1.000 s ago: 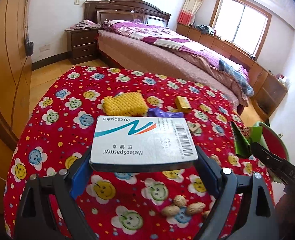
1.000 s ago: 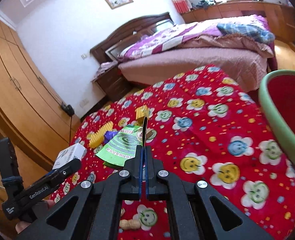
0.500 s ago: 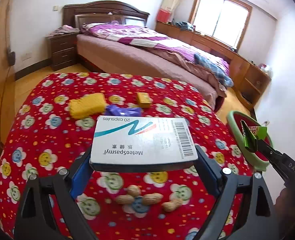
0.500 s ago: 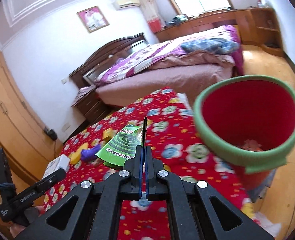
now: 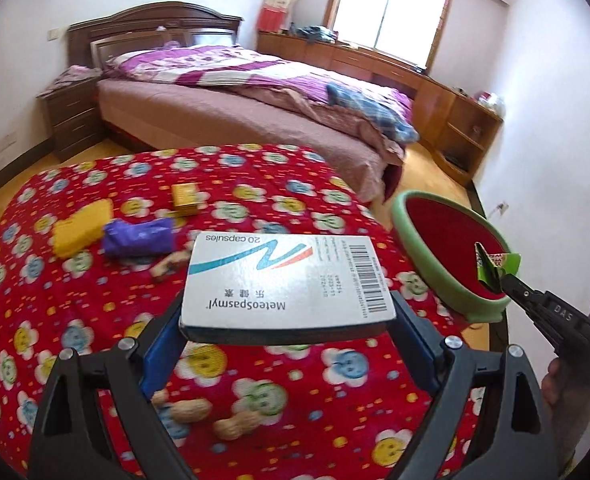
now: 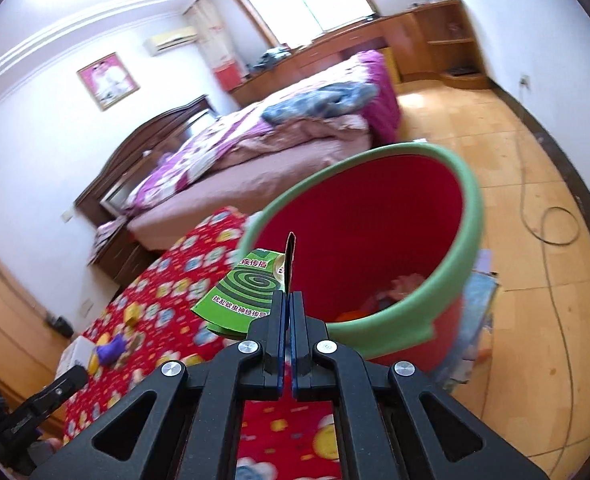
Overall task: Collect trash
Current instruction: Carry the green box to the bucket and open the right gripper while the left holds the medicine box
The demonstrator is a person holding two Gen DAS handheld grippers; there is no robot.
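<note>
My left gripper point(image 5: 289, 322) is shut on a white capsule box point(image 5: 287, 282), held flat above the red flowered tablecloth point(image 5: 75, 312). A flattened green mosquito-coil carton point(image 6: 247, 296) is pinched in my right gripper point(image 6: 289, 298), which is shut on it over the near rim of the red bin with a green rim point(image 6: 375, 232). In the left wrist view the same carton point(image 5: 495, 266) hangs over the bin point(image 5: 447, 248) at the table's right edge. Some trash lies at the bin's bottom.
On the cloth lie a yellow sponge point(image 5: 81, 226), a purple wrapper point(image 5: 139, 236), a small yellow box point(image 5: 185, 198) and peanuts point(image 5: 211, 416). A bed point(image 5: 255, 96) stands behind the table, a cable point(image 6: 551, 232) runs over the wooden floor, and a hand point(image 5: 555, 384) holds the right tool.
Both grippers swung right with their loads. The green carton went from above the table to over the bin's mouth. The capsule box came nearer the bin.
</note>
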